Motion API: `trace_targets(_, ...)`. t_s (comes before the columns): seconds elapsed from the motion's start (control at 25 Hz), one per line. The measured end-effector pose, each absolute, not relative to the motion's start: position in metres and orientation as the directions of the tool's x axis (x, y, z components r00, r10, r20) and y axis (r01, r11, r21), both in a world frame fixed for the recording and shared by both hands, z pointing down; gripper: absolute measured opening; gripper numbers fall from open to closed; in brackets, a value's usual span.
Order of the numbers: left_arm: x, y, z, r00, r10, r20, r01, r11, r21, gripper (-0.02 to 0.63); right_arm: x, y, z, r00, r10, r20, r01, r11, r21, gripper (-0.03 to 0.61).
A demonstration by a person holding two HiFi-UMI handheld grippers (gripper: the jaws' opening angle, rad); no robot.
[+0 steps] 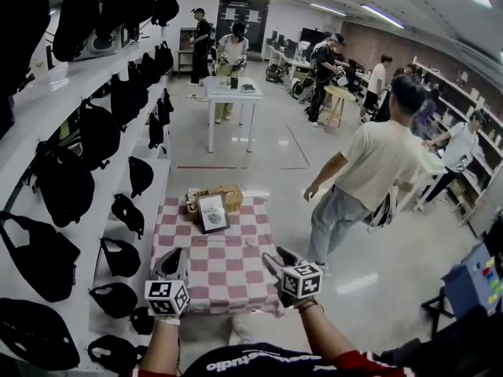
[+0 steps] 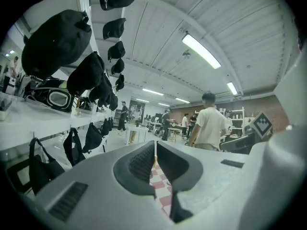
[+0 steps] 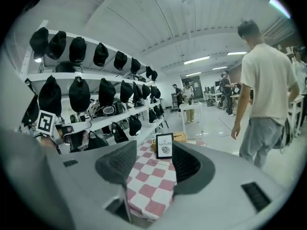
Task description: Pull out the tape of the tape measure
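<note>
Approach step, nothing held: left tool [image 1: 168,264] clenched on nothing, right tool [image 1: 277,262] released, both at near edge of checkered worktop [image 1: 228,277]. Tape measure not discernible; next move likely means locating it near far basket [image 1: 226,196].

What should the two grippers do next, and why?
Probably reach forward along the checkered table toward the picture frame and basket. The left hand-held gripper, shut, and the right hand-held gripper, open, hover empty at the table's near edge. I can't make out a tape measure, so it may be near those things.
</note>
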State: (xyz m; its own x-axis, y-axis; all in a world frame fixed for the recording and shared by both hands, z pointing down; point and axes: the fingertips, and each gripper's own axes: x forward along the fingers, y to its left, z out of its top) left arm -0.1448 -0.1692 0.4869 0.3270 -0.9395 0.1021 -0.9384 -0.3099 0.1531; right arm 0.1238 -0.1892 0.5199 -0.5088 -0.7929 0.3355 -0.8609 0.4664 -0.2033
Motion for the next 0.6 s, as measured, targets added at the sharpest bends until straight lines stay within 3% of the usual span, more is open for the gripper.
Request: trace_targets(0.6, -0.133, -0.126, 0.405, 0.407, -0.913, -0.023, -0.912, -0.407, 0.056, 0.008, 0.123, -0.149, 0.424, -0.486, -0.869, 0.089, -0.872, 0.477, -0.111, 0.188)
